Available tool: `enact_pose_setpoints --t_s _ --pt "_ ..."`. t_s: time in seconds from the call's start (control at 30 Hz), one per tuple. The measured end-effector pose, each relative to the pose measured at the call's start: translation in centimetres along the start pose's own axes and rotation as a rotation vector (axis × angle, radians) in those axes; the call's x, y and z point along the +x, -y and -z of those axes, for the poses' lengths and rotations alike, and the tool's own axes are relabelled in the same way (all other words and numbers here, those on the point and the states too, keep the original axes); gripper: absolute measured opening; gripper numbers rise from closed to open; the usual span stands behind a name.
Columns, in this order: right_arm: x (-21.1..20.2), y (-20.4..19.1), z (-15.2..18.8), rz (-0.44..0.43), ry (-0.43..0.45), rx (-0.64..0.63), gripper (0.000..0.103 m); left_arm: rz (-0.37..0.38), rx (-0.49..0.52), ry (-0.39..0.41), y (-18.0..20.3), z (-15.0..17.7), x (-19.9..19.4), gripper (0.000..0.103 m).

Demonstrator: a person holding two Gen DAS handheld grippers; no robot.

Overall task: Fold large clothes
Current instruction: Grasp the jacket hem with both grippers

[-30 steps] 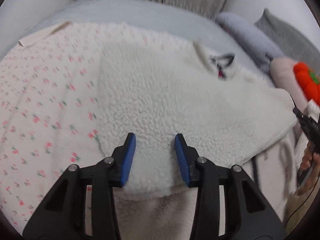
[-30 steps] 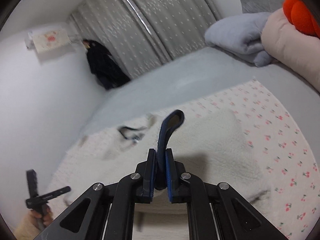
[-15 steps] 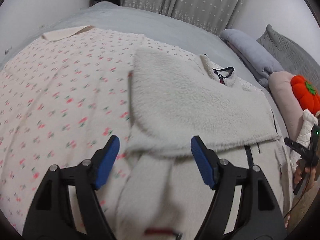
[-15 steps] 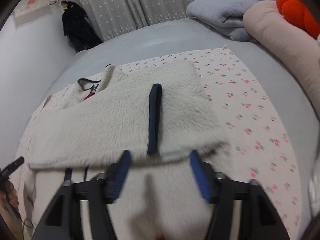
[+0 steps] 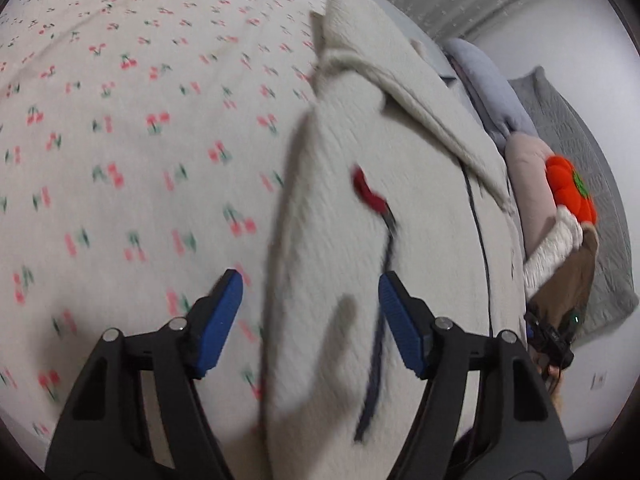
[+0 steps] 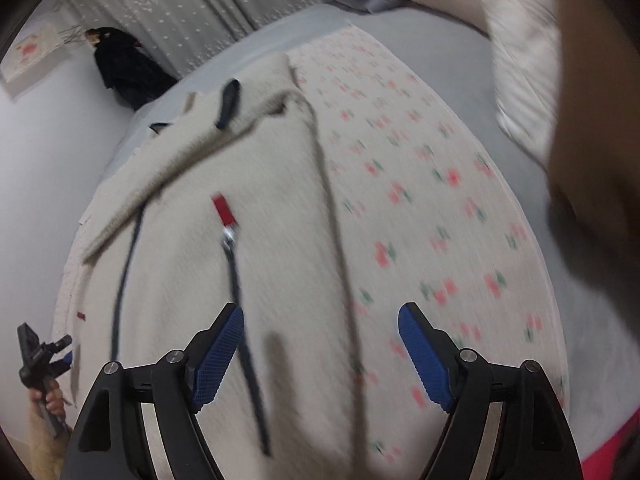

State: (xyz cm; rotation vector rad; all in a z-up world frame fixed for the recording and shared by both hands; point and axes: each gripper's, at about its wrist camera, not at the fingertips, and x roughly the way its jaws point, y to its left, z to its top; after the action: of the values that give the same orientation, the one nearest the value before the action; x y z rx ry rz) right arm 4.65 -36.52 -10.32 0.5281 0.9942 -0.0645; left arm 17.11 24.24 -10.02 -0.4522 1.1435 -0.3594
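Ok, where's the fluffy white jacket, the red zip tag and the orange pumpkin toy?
fluffy white jacket [image 5: 340, 220]: left wrist view, front panel.
red zip tag [image 6: 222, 210]: right wrist view, middle of the tag.
orange pumpkin toy [image 5: 570, 188]: left wrist view, its round body.

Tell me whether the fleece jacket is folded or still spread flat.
Partly folded. A flap of the fleece jacket lies doubled over its upper part, while the lower body with the zipper is still spread on the cherry-print sheet.

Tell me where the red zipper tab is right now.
In both wrist views the red tab sits mid-frame on the cream fleece, topping a dark zipper, just below the folded-over sleeve.
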Motion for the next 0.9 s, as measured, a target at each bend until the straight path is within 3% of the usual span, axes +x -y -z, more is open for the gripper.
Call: enact_pose_setpoints --t_s 0.07,0.13,0.23,0.27,0.3,0.33,0.4,0.43,0.5,0.57,0.63,0.7,0.73,0.83,0.87,0.9 --pt "-0.8 0.4 1.4 -0.04 0.022 0.001 0.079 0.035 0.038 -0.049 1.4 2.1 -0.1 0.071" --pt "-1.3 0.5 2.7 -0.098 0.011 0.001 0.075 0.015 0.094 -0.089 2.8 4.0 0.1 0.071" --pt "-1.7 0.5 4.1 -0.132 -0.01 -0.014 0.058 -0.032 0.17 -0.1 4.7 6.1 -0.1 0.068" --pt "-1.7 0.3 4.6 -0.142 -0.026 -0.028 0.035 -0.047 0.18 -0.096 5.1 6.5 -0.2 0.061" --pt "-1.6 0.3 4.9 -0.166 -0.046 -0.031 0.017 -0.07 0.189 -0.095 5.4 6.9 -0.3 0.048" --pt "-1.8 0.3 5.1 -0.179 -0.048 -0.023 0.016 -0.095 0.194 -0.095 5.6 7.1 -0.4 0.043" --pt "-3.0 0.0 5.3 -0.174 -0.018 -0.018 0.012 -0.131 0.17 -0.058 5.7 7.2 -1.4 0.014" --pt "-3.9 -0.1 5.3 -0.19 0.003 -0.007 0.011 -0.137 0.153 -0.04 5.5 7.0 -2.2 0.014" --pt "-6.5 -0.7 5.3 -0.213 0.064 -0.016 0.01 -0.07 0.114 0.021 5.3 6.8 -4.8 0.012" --pt "-8.4 -1.8 5.0 -0.187 0.106 -0.057 0.01 -0.047 0.121 0.05 5.8 7.1 -6.6 0.012" --pt "-8.2 -2.5 4.6 -0.1 0.084 -0.098 0.01 -0.105 0.195 -0.011 6.5 7.6 -5.8 0.012" --pt "-5.7 -2.9 4.2 0.019 0.003 -0.132 0.013 -0.196 0.249 -0.141 5.9 8.0 -3.1 0.015" --pt "-4.5 -3.0 4.3 0.059 -0.039 -0.139 0.014 -0.231 0.243 -0.163 5.1 8.1 -2.5 0.018" --pt "-3.7 -3.8 4.9 0.147 -0.044 -0.164 0.026 -0.18 0.184 -0.1 3.1 6.2 -3.1 0.04" --pt "-4.0 -4.2 4.9 0.15 -0.028 -0.172 0.034 -0.162 0.153 -0.036 2.2 4.8 -3.8 0.054" --pt "-4.2 -4.4 4.9 0.153 -0.02 -0.172 0.048 -0.157 0.12 0.026 1.4 3.4 -4.4 0.062"
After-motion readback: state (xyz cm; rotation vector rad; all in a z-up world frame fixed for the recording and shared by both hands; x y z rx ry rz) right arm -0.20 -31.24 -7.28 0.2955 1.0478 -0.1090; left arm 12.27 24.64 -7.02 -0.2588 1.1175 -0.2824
